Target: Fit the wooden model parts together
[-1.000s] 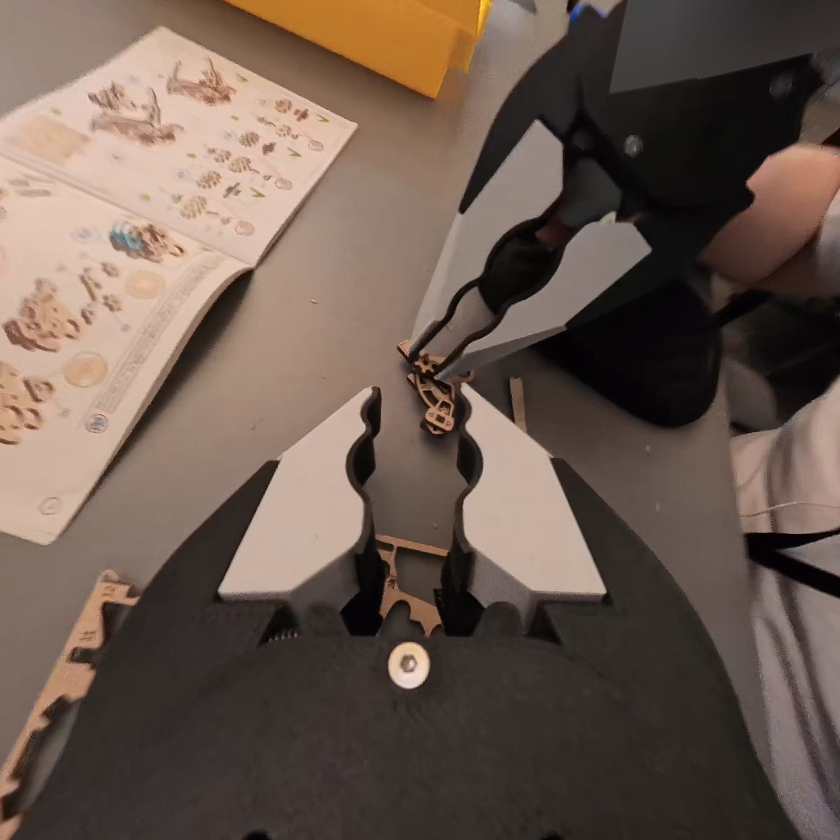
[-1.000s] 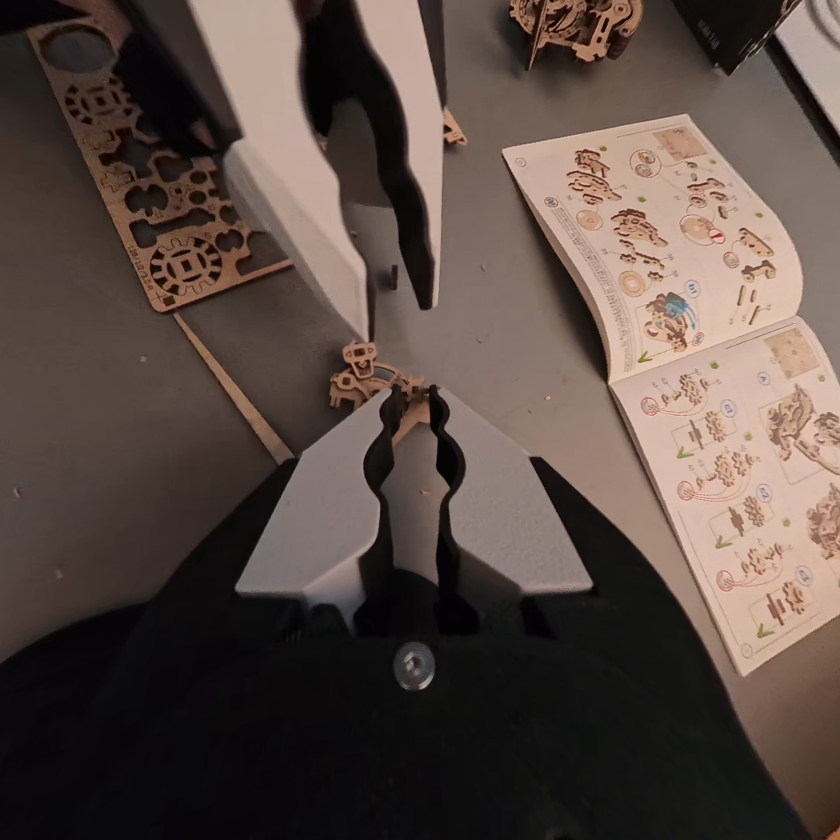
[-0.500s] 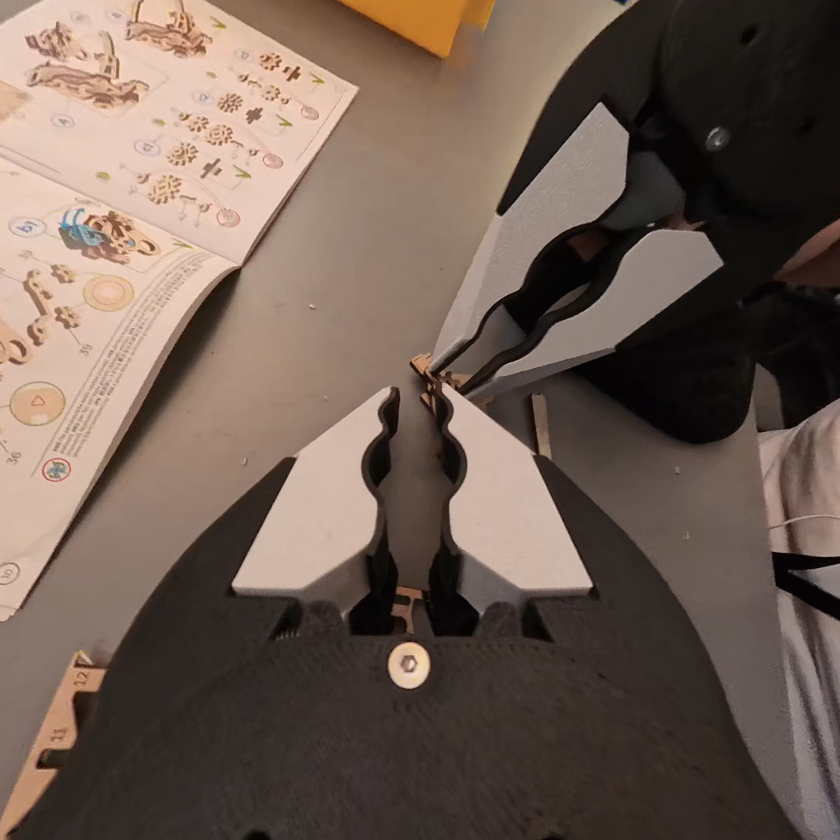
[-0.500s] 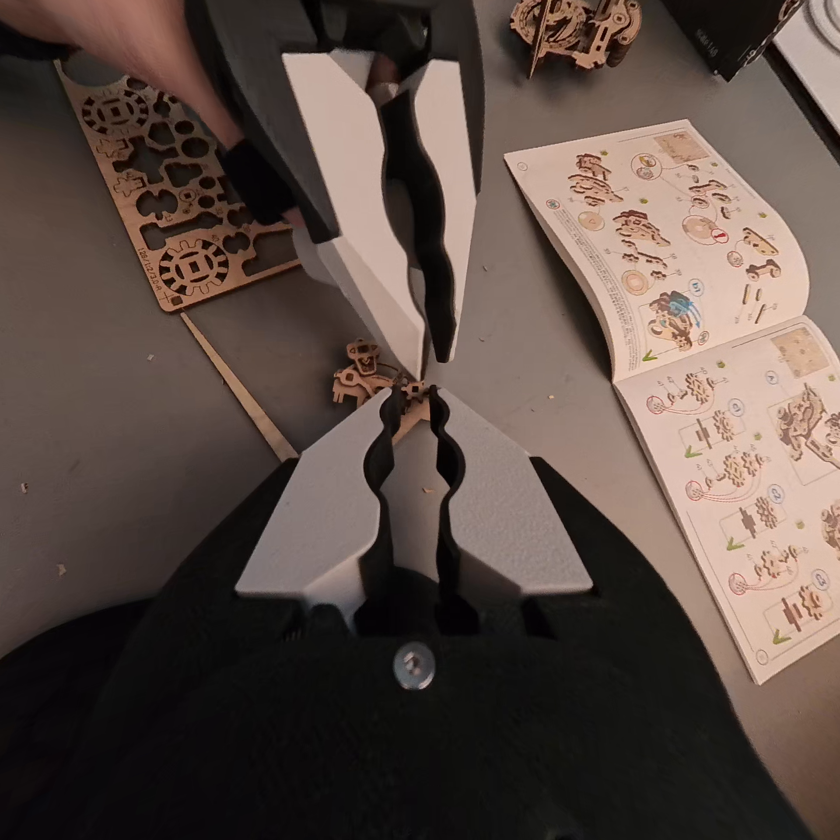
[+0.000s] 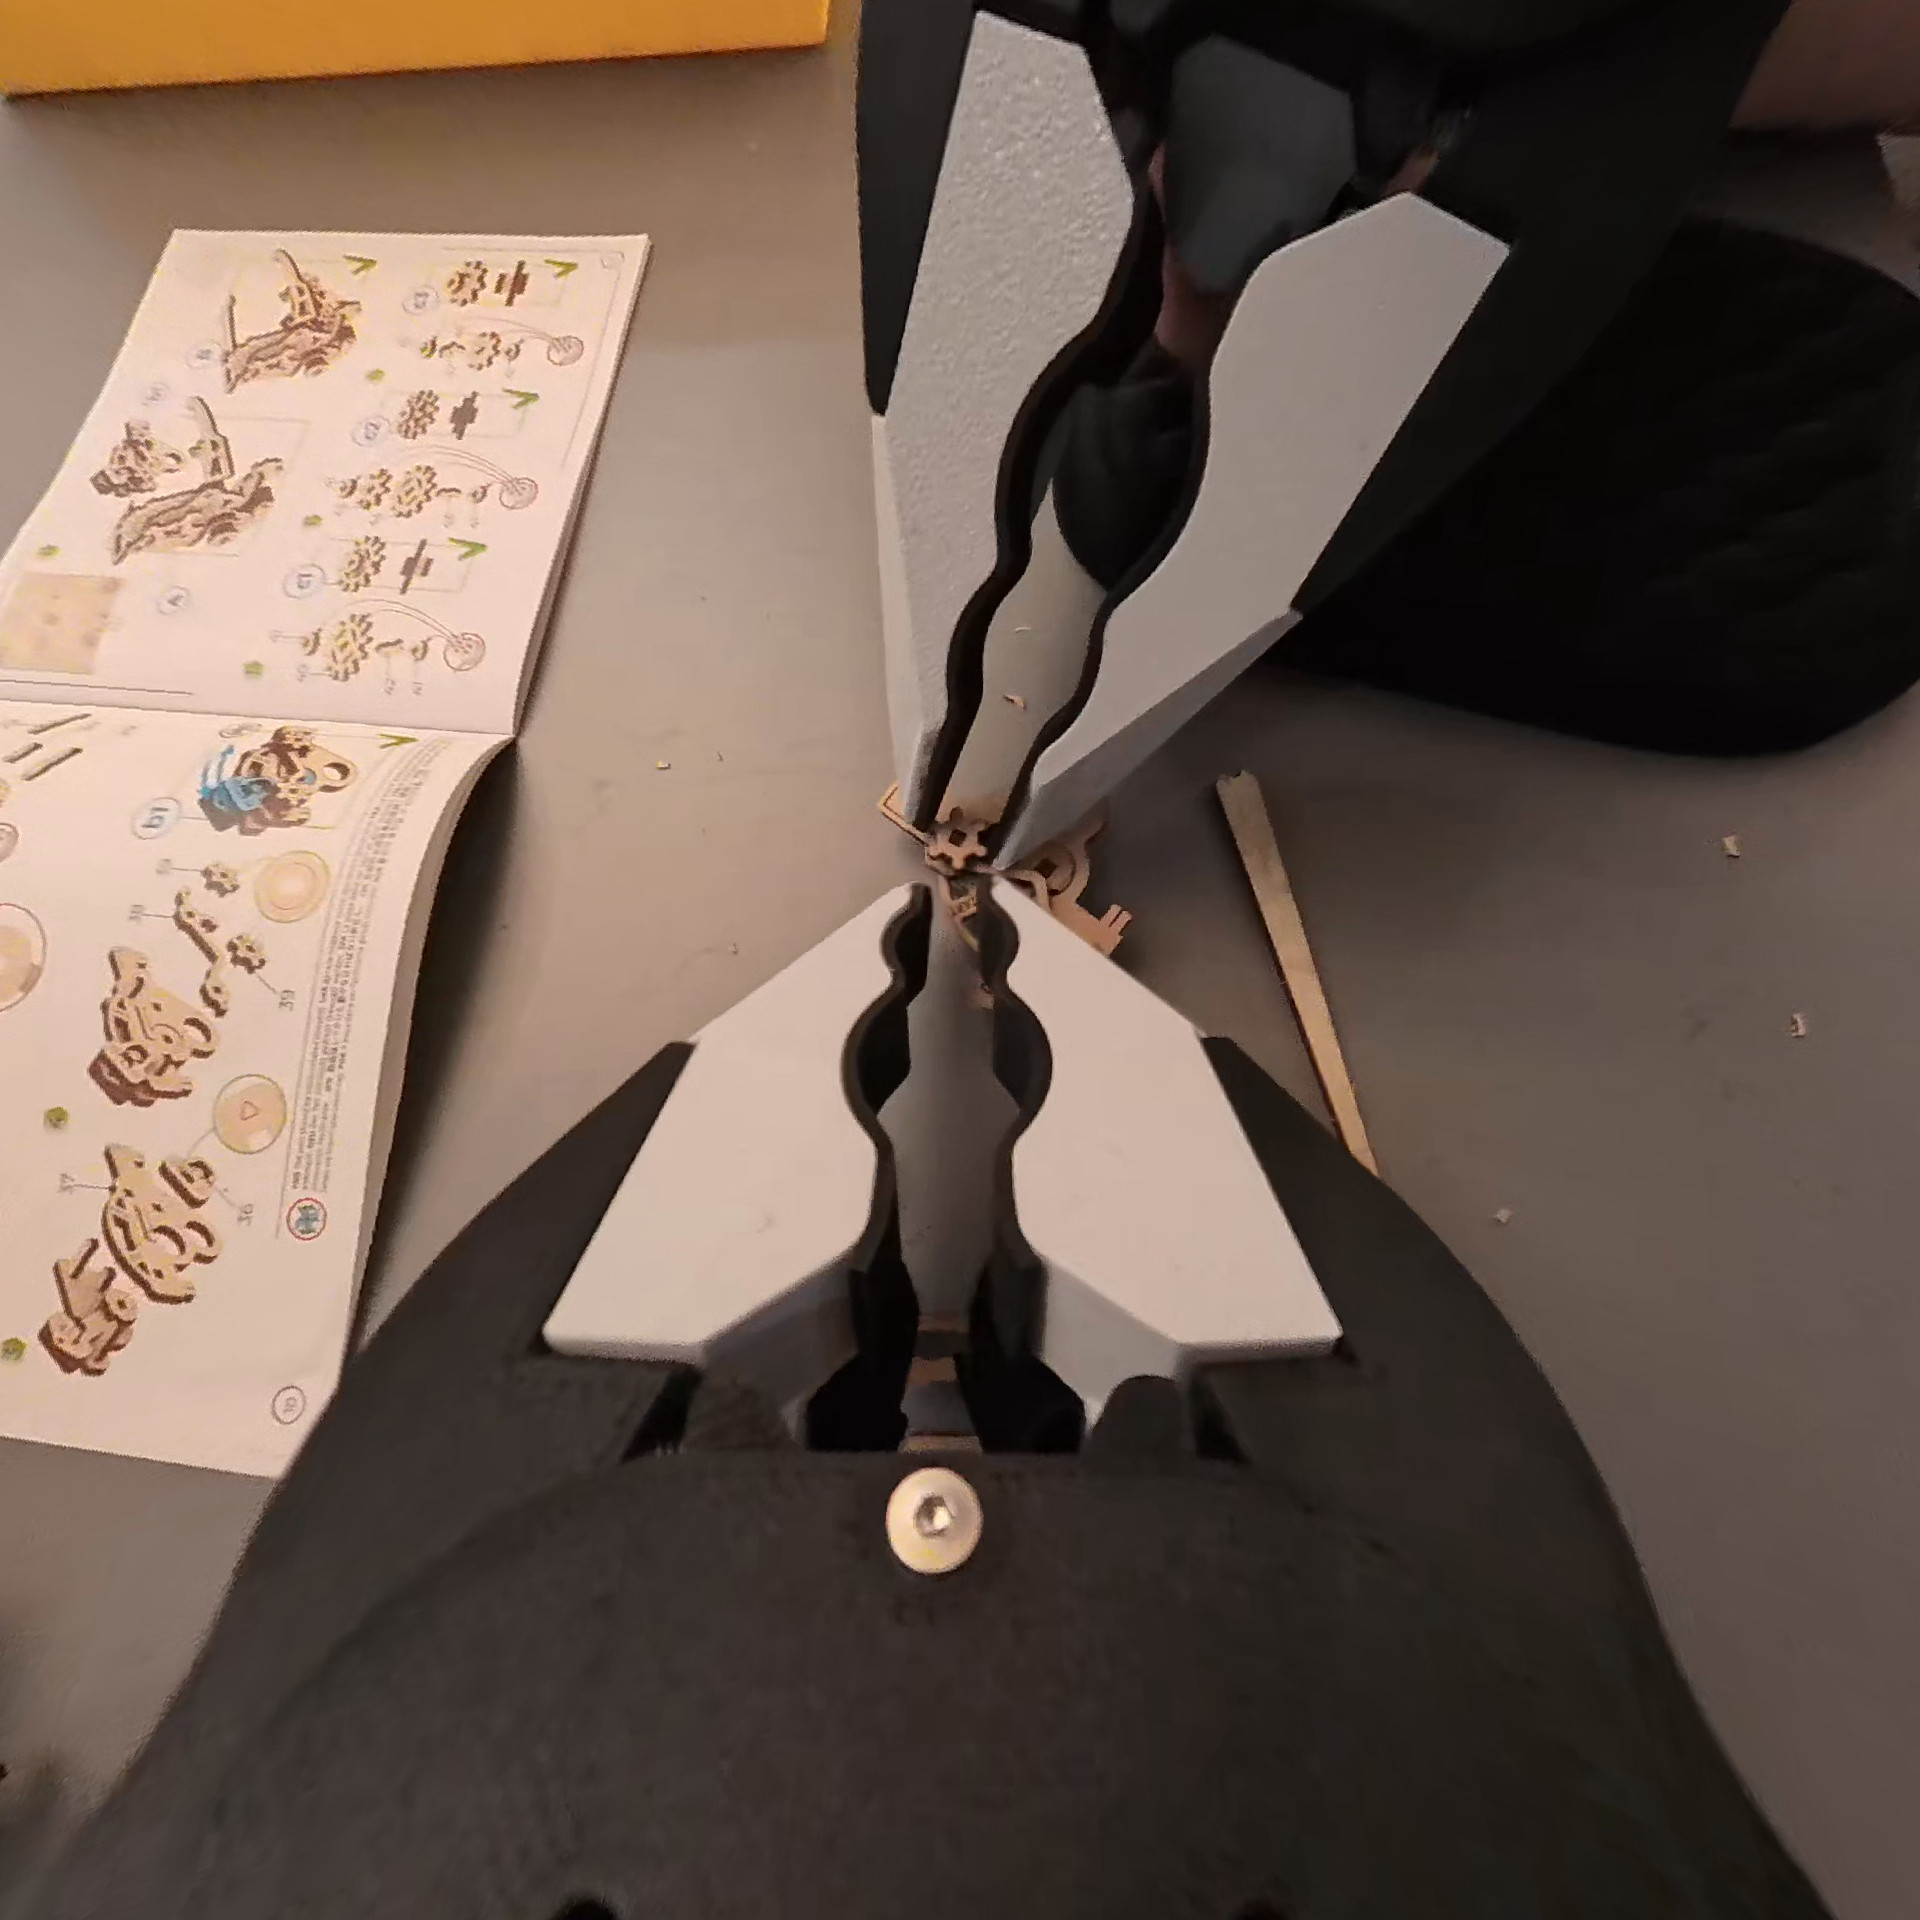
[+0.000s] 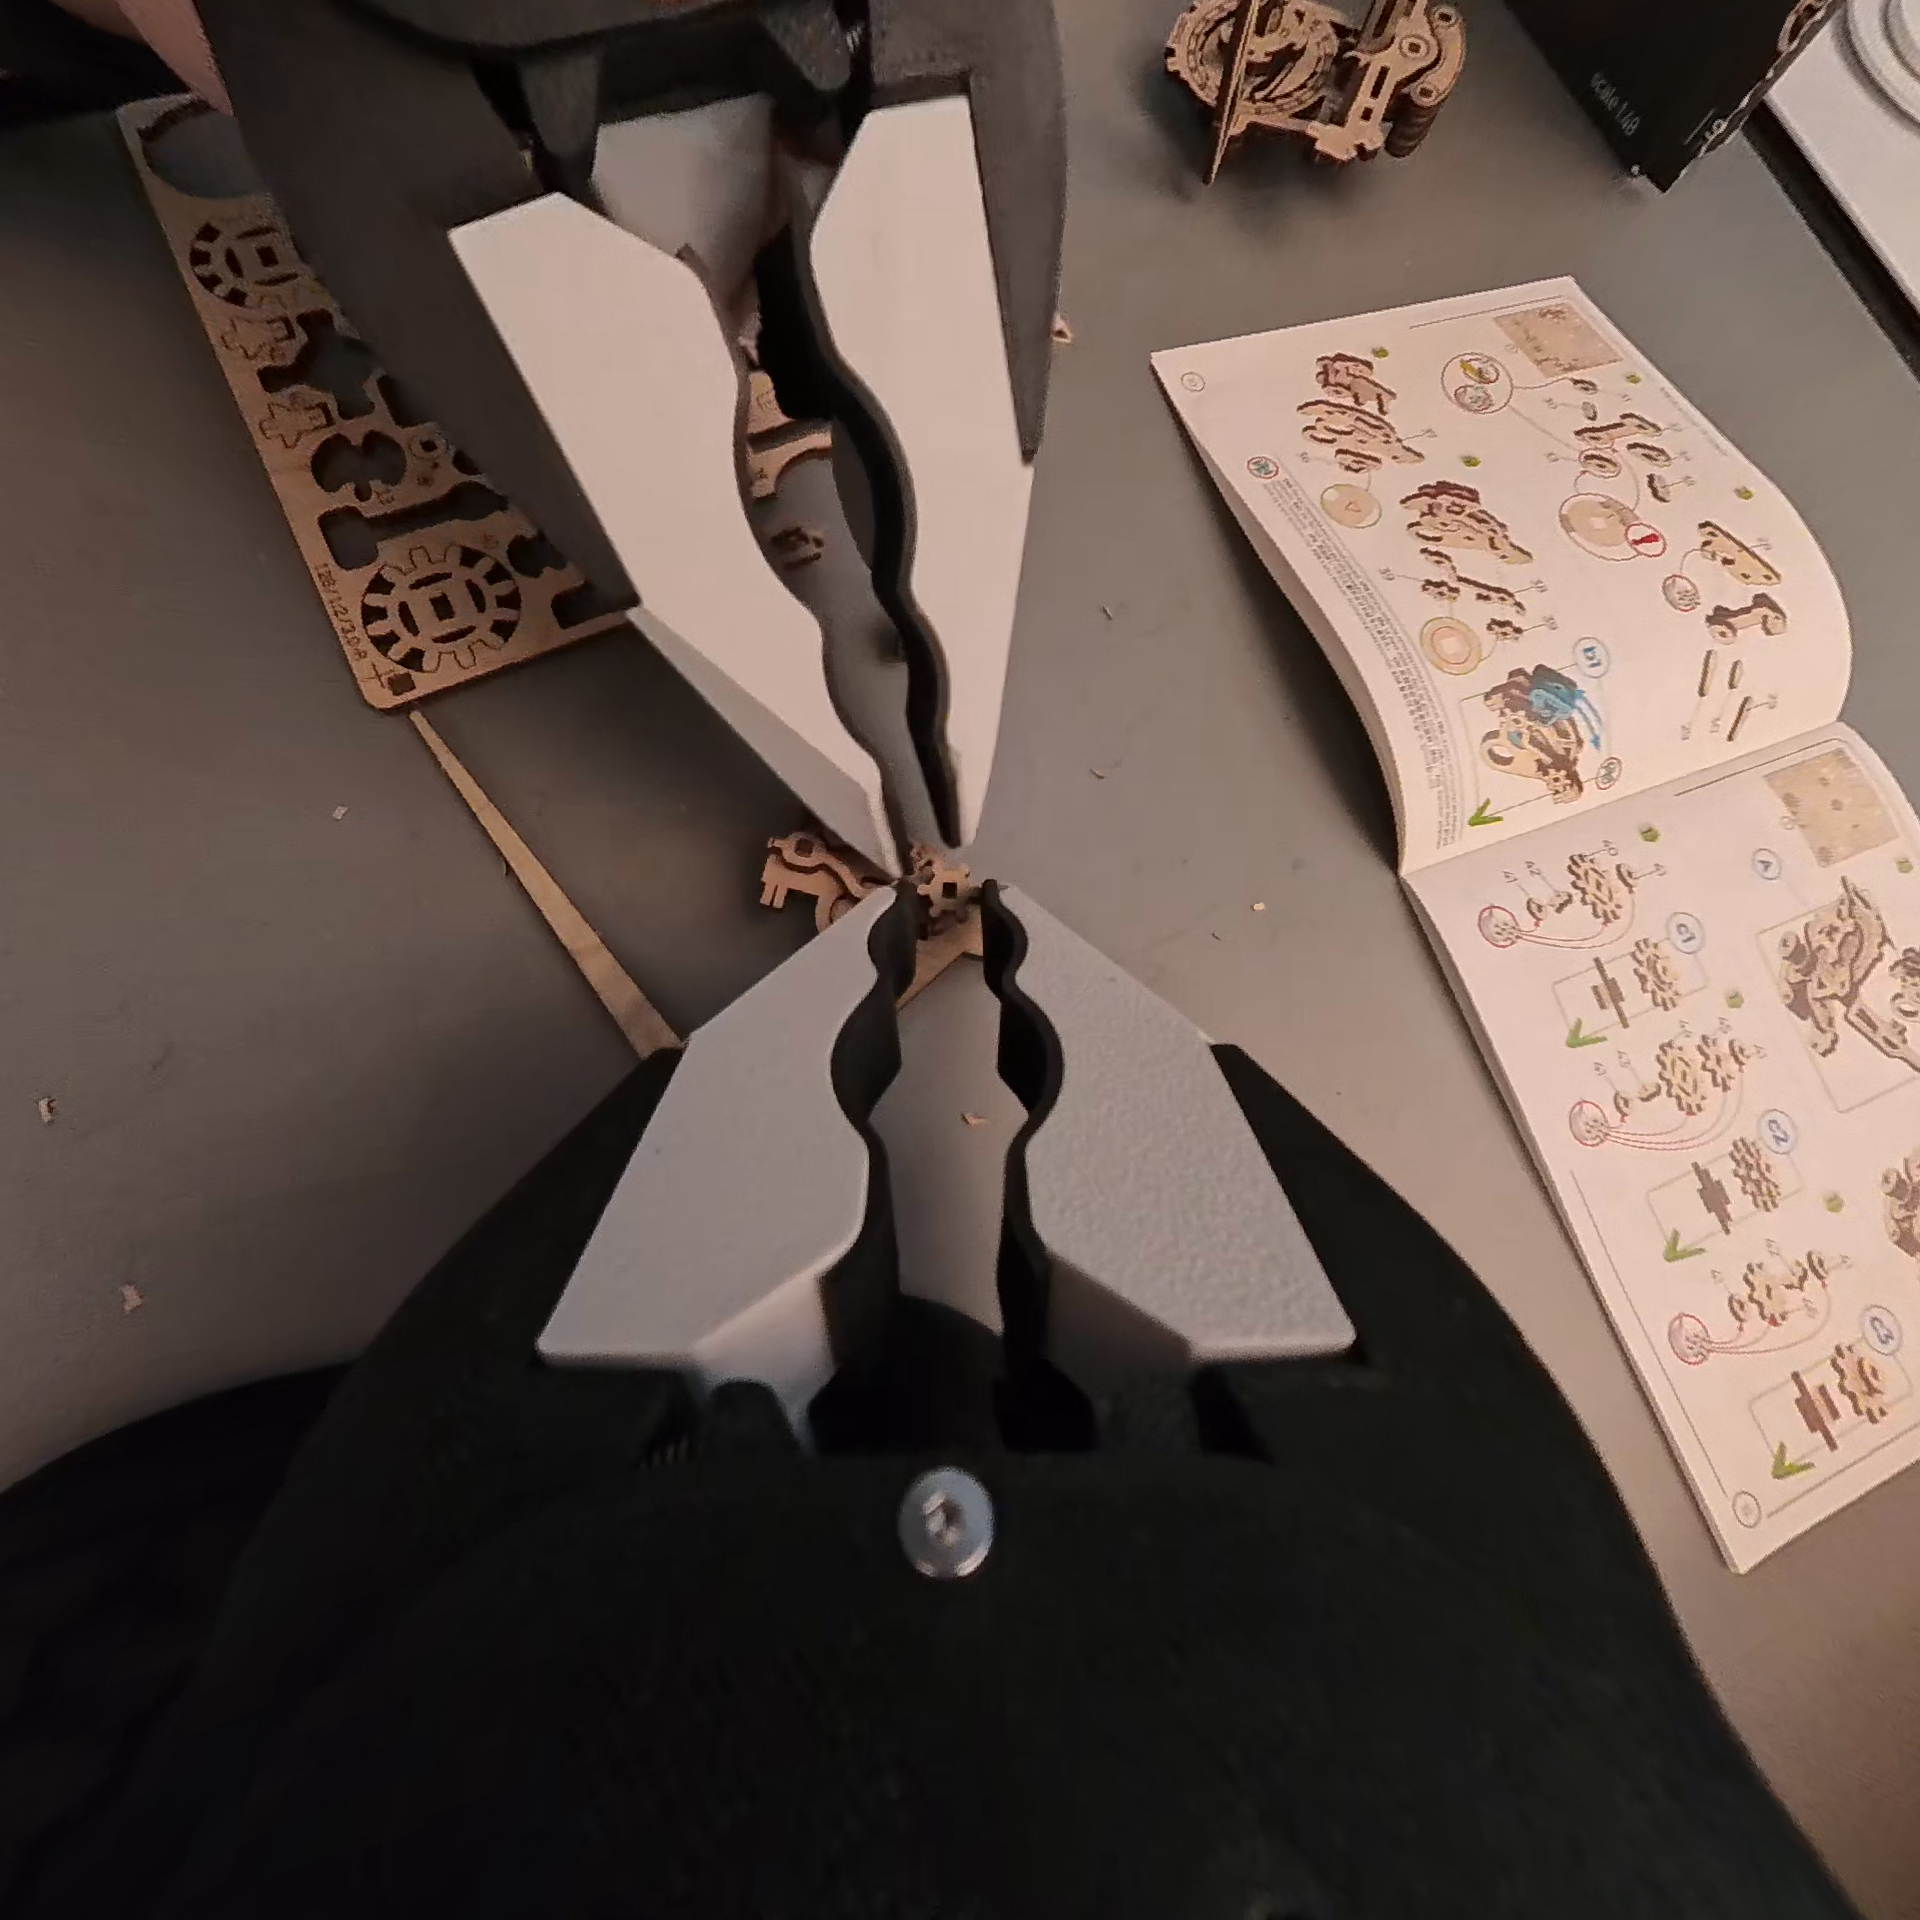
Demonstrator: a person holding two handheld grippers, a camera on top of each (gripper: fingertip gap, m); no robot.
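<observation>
Where the two grippers meet tip to tip over the grey table [image 5: 727, 582], a small wooden gear [image 5: 957, 843] sits between them, on top of a flat wooden model piece [image 5: 1070, 883] lying on the tabletop. Left gripper [image 5: 954, 902]: fingers a narrow gap apart, tips at the gear's near edge; whether they pinch anything, I cannot tell. Right gripper [image 6: 940, 896]: fingers likewise slightly apart, tips on either side of the gear; actual grip cannot be confirmed. Open instruction booklet [image 6: 1621, 831]: lying flat, well to the side of the grippers. Punched-out wooden parts sheet [image 6: 395, 520]: flat on the table, partly behind the left gripper in the right wrist view. Thin wooden strip [image 5: 1294, 966]: just beside the grippers. Assembled wooden model [image 6: 1314, 78]: at the far edge. Yellow box [image 5: 416, 36]: far side, beyond the booklet.
</observation>
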